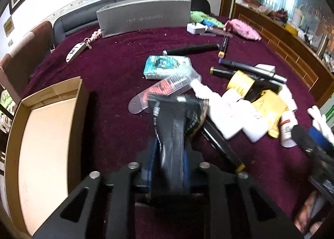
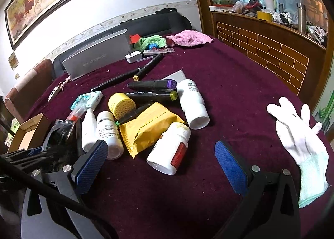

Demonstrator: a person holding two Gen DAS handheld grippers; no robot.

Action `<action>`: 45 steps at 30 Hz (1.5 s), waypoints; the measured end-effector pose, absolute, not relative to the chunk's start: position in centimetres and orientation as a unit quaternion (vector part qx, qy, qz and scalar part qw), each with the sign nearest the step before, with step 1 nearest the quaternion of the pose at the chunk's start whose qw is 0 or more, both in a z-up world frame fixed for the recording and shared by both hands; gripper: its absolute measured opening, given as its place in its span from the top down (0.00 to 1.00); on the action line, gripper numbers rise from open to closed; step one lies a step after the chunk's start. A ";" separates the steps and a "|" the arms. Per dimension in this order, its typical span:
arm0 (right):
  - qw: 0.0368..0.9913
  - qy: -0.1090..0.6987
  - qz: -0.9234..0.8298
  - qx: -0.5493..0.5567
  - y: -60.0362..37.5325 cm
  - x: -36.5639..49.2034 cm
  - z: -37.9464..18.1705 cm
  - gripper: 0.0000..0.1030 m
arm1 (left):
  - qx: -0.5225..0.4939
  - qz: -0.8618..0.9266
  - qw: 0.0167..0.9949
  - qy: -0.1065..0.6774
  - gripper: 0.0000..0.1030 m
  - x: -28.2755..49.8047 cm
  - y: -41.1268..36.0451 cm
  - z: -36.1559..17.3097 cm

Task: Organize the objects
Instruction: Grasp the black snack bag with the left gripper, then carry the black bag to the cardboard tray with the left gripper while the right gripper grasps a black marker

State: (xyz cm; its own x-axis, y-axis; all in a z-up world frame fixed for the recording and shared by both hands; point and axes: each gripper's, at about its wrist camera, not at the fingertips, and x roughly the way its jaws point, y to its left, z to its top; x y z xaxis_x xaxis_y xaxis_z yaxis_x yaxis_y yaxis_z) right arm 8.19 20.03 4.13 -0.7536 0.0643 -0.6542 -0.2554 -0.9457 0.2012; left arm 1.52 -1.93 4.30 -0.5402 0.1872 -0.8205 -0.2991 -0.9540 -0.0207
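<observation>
My left gripper [image 1: 170, 151] is shut on a black packaged comb [image 1: 173, 128], held just above the maroon cloth and beside an open cardboard box [image 1: 46, 134] on its left. It also shows at the left edge of the right wrist view [image 2: 58, 134]. My right gripper [image 2: 160, 159] is open and empty, its blue pads [image 2: 91, 164] either side of a white bottle with a red label [image 2: 169, 149]. A pile lies ahead: a yellow packet [image 2: 146, 128], white bottles [image 2: 194, 103], a yellow jar [image 2: 122, 105] and markers [image 2: 152, 84].
A grey box [image 2: 98, 57] stands at the table's back, with a charger [image 2: 133, 56], green and pink cloths [image 2: 187, 37] near it. A tissue pack [image 1: 167, 66] and key fob [image 1: 76, 51] lie on the cloth. A white-gloved hand [image 2: 300, 134] hovers at right.
</observation>
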 end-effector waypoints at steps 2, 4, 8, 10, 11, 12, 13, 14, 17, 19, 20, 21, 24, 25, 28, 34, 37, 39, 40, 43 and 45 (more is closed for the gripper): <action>0.088 0.142 0.925 -0.343 20.1 8.1 4.1 0.00 | -0.452 0.878 0.150 0.045 0.85 2.3 -2.7 5.2; 0.085 0.138 0.923 -0.348 19.9 8.0 4.1 0.00 | -0.440 0.883 0.160 0.031 0.85 3.3 -3.8 6.3; 0.044 0.138 0.923 -0.357 19.0 8.4 5.9 0.00 | -0.424 0.888 0.175 -0.014 0.85 4.9 -7.4 8.4; 0.003 0.141 0.922 -0.361 18.0 8.1 7.6 0.00 | -0.418 0.889 0.179 -0.039 0.85 5.4 -9.2 9.3; -0.010 0.135 0.922 -0.362 17.3 7.9 8.1 0.00 | -0.414 0.891 0.180 -0.048 0.85 5.7 -10.1 9.6; -0.027 0.127 0.922 -0.365 16.4 7.5 8.7 0.00 | -0.411 0.892 0.180 -0.055 0.85 6.0 -10.8 9.9; -0.042 0.121 0.920 -0.371 15.6 7.1 9.0 0.00 | -0.407 0.893 0.179 -0.066 0.85 6.4 -11.8 10.3; -0.064 0.116 0.915 -0.382 14.5 6.5 9.0 0.01 | -0.404 0.894 0.178 -0.073 0.85 6.6 -12.5 10.5; -0.111 0.100 0.894 -0.422 11.5 4.3 8.2 0.16 | -0.396 0.899 0.170 -0.078 0.85 7.2 -14.2 11.0; -0.129 0.094 0.879 -0.448 10.2 2.7 7.2 0.32 | -0.392 0.901 0.166 -0.084 0.85 7.5 -15.3 11.1; -0.130 0.094 0.871 -0.464 9.6 1.9 6.4 0.41 | -0.390 0.902 0.162 -0.088 0.85 7.6 -16.0 11.2; -0.130 0.096 0.864 -0.476 9.3 0.8 5.7 0.47 | -0.389 0.903 0.160 -0.090 0.85 7.7 -16.4 11.1; -0.129 0.101 0.853 -0.496 9.0 -1.1 4.5 0.53 | -0.386 0.905 0.150 -0.099 0.85 7.8 -18.2 11.0; -0.132 0.105 0.848 -0.503 9.0 -1.5 4.3 0.53 | -0.387 0.905 0.148 -0.101 0.85 7.8 -18.6 10.8; -0.126 0.103 0.839 -0.519 8.7 -2.7 3.8 0.59 | -0.389 0.904 0.141 -0.110 0.85 7.6 -19.8 10.3; -0.062 0.007 0.843 -0.534 6.2 -3.5 3.3 0.80 | -0.394 0.901 0.134 -0.120 0.85 7.4 -21.1 9.2; -0.035 -0.023 0.846 -0.531 5.4 -3.1 2.6 0.88 | -0.395 0.901 0.131 -0.124 0.85 7.4 -21.5 9.0; -0.030 -0.019 0.848 -0.529 5.6 -2.7 2.7 0.88 | -0.394 0.901 0.129 -0.125 0.85 7.5 -21.9 8.9; -0.032 -0.008 0.848 -0.529 5.8 -2.5 2.9 0.88 | -0.394 0.902 0.128 -0.126 0.85 7.5 -22.0 9.0; -0.045 0.023 0.849 -0.527 6.4 -1.4 3.4 0.88 | -0.393 0.902 0.123 -0.130 0.85 7.7 -22.6 9.0; -0.054 0.041 0.849 -0.525 6.3 -0.8 3.6 0.88 | -0.393 0.902 0.121 -0.134 0.85 7.8 -22.9 9.0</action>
State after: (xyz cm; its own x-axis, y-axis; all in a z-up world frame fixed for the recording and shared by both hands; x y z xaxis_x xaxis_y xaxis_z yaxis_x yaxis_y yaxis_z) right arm -0.75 6.33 3.64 -0.4436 -0.1343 -0.8861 0.0490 -0.9909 0.1256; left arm 7.77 -22.95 9.03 -0.6621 0.3238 -0.6759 -0.1135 -0.9348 -0.3367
